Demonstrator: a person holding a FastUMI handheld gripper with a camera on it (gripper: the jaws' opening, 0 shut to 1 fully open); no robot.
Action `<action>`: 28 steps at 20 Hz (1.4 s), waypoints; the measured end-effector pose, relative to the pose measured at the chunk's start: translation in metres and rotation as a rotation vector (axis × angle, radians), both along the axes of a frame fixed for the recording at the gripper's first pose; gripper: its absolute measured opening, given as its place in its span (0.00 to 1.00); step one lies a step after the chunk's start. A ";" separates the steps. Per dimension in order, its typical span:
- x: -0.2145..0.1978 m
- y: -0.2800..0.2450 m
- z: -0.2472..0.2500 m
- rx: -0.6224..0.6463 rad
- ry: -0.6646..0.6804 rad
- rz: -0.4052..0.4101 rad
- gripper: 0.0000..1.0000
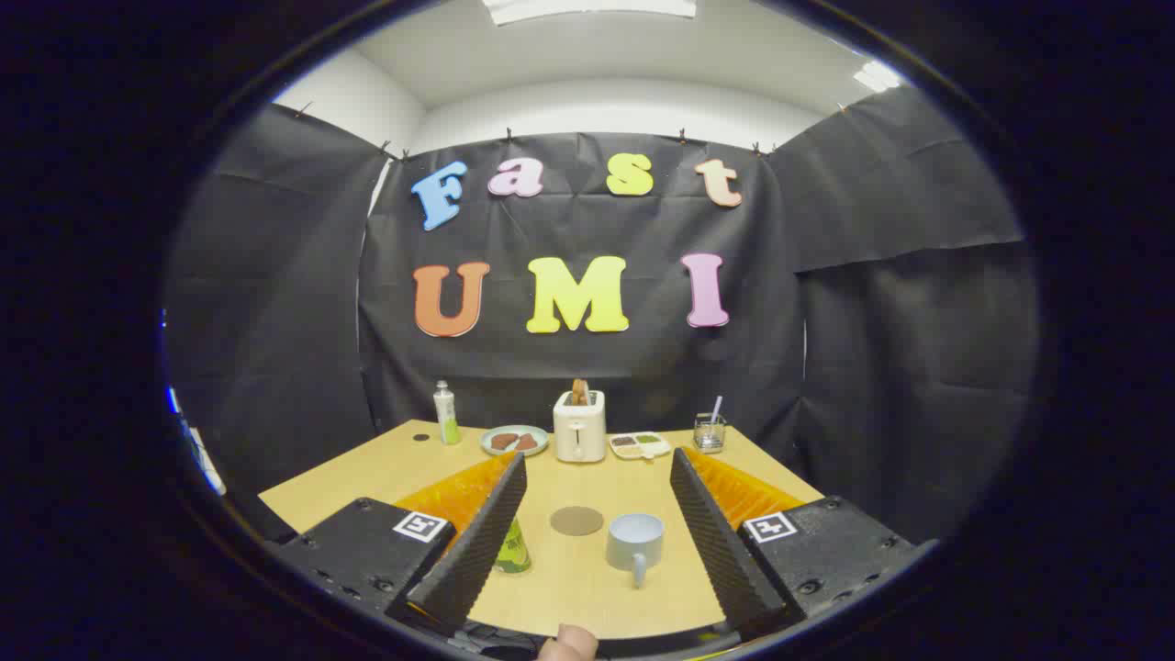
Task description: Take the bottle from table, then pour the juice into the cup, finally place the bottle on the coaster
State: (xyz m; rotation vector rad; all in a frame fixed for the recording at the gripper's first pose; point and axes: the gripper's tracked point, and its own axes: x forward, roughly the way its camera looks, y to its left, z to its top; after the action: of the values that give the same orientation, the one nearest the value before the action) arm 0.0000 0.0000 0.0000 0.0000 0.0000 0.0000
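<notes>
Bottle (pixel 512 551), half hidden behind left finger, looks light, smooth plastic, prob. slippery w/ juice inside; we'd grip mid-body; gripper (pixel 597 528) wide apart, holding nothing.

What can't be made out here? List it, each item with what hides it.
- Bottle, gripper view: the tool's open left finger covers most of it.
- Cup: its contents, the rim hides the inside.
- Tray beside the toaster: its contents are too small to identify.

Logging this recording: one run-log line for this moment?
gripper open, empty | green bottle behind left finger, untouched | pale-blue mug, round brown coaster between fingers
</notes>
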 end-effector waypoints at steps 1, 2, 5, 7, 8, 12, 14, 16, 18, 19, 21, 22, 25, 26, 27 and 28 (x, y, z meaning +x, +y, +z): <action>-0.001 0.000 -0.001 -0.002 -0.001 0.000 1.00; -0.001 0.001 -0.001 -0.003 0.000 0.000 1.00; -0.003 0.003 -0.003 -0.013 0.001 0.004 1.00; -0.004 0.004 -0.003 -0.021 0.002 0.004 1.00; -0.005 0.006 -0.003 -0.021 0.000 0.009 1.00; -0.002 0.014 -0.005 -0.024 0.010 0.022 1.00; -0.002 0.021 -0.005 -0.024 0.007 0.045 1.00; 0.003 0.027 -0.007 -0.014 0.003 0.050 1.00; 0.008 0.034 -0.012 -0.011 0.000 0.045 1.00; 0.012 0.038 -0.015 -0.011 0.001 0.047 1.00; 0.020 0.051 -0.023 -0.013 0.010 0.064 1.00; 0.023 0.057 -0.027 -0.019 0.012 0.067 1.00; 0.035 0.070 -0.041 -0.053 0.024 0.064 1.00; 0.039 0.075 -0.047 -0.063 0.035 0.067 1.00; 0.042 0.080 -0.053 -0.069 0.045 0.069 1.00; 0.046 0.083 -0.057 -0.077 0.051 0.065 1.00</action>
State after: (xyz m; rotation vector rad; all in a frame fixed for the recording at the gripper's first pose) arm 0.0455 0.0832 -0.0566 -0.0767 0.0509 0.0649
